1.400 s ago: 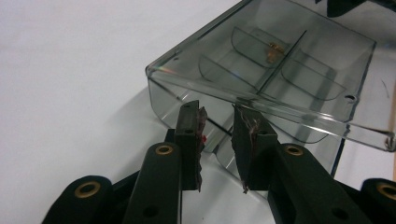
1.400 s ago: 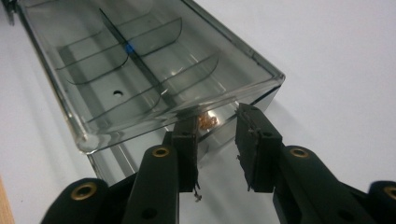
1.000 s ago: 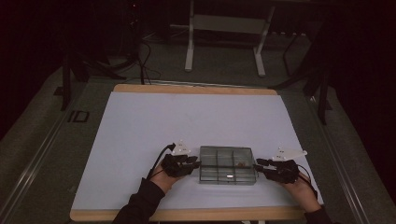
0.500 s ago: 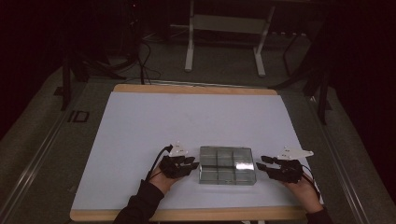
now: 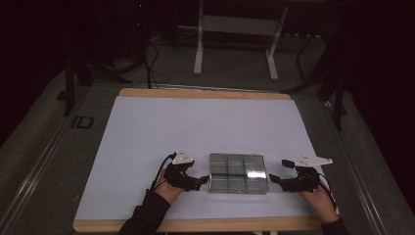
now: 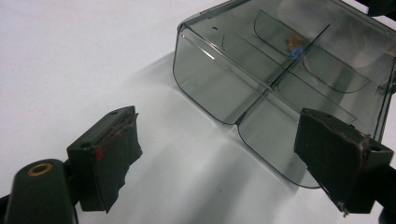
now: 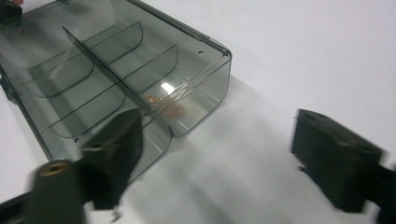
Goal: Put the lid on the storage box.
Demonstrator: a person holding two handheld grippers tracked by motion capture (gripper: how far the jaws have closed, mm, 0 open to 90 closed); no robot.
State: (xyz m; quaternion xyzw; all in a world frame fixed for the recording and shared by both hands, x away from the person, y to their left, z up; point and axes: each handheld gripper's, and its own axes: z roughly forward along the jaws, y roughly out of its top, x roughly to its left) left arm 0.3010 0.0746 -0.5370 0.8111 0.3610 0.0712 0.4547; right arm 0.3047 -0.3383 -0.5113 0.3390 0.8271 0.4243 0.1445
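A smoky clear plastic box (image 5: 238, 173) with several divided compartments lies on the white table mat (image 5: 195, 127) near the front edge. My left gripper (image 5: 201, 182) rests just left of the box, open, jaws pointing at its left wall. Open too, my right gripper (image 5: 274, 179) points at the right wall. In the left gripper view the left gripper (image 6: 224, 158) holds nothing and the box (image 6: 280, 60) lies ahead on the right. In the right gripper view the right gripper (image 7: 224, 154) is empty, with the box (image 7: 116, 70) ahead on the left. A small orange speck (image 7: 153, 99) sits inside it.
The mat stretches bare behind the box to the table's wooden back edge (image 5: 205, 93). Beyond the table stand a metal frame's legs (image 5: 235, 44) and cables on a dark floor. The table's front edge (image 5: 195, 225) is close to both hands.
Both grippers have drifted slightly toward the front edge beside the box. The box has stayed in place. The right gripper view is blurred by motion.
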